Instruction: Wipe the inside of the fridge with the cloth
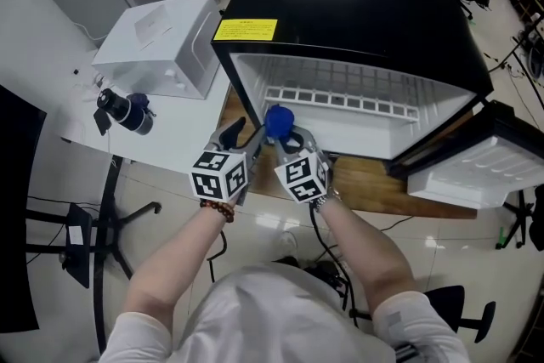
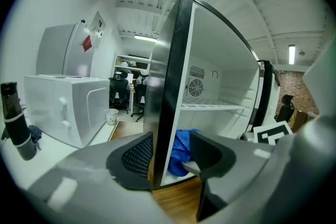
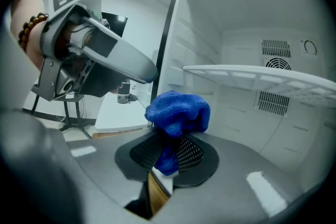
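Cloth first: the blue cloth (image 3: 176, 113) is bunched into a wad and pinched in the right gripper (image 3: 165, 153). Its fingers (image 3: 191, 152) are nearly closed on the lower folds, and the rest puffs out above them. That gripper sits right at the open mouth of the black fridge (image 1: 357, 4), low at the front left corner of the white compartment, with the cloth in front of and below the white wire shelf (image 1: 340, 98). Left gripper (image 2: 170, 160) is just beside it, fingers (image 2: 137, 157) well apart and gripping nothing. The fridge's black left front edge lines up in the gap between them, and whether it touches either finger I can't tell. Fridge door (image 1: 480, 166) hangs wide open on the right. Under the fridge, a wooden table (image 1: 374, 183). Over on the left, a white table (image 1: 170, 132) carries a white boxy appliance (image 1: 161, 42) and a small black camera-like device (image 1: 126, 110). Yellow label (image 1: 245, 30) on the fridge's top front corner.
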Tool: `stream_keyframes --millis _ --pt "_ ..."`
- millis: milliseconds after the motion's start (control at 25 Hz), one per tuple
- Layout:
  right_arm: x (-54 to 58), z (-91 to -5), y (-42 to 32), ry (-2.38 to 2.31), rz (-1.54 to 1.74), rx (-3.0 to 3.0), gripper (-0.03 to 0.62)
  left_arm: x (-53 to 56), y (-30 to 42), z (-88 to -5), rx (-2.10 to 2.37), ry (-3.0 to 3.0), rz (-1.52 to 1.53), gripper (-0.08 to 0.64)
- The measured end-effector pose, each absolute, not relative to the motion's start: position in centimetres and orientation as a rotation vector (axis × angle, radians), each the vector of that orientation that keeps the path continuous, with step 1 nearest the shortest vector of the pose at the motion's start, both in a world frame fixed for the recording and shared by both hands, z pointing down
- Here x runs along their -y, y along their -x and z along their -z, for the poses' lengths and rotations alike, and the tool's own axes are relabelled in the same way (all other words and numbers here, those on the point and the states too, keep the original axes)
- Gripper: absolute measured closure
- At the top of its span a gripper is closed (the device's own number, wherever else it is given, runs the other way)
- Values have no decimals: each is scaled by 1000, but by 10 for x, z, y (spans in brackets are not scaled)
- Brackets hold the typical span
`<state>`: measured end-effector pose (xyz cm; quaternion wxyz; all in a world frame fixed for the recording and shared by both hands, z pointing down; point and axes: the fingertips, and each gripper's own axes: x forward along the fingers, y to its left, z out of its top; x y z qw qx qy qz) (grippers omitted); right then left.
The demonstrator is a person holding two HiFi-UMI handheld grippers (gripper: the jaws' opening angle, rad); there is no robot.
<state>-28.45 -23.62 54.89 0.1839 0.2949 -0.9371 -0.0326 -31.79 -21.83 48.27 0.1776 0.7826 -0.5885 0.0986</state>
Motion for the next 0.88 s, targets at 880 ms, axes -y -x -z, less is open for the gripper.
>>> stream_keyframes --millis 880 --pt "304 -569 295 -1003 9 2588 537 232 317 -486 1663 -2281 -276 401"
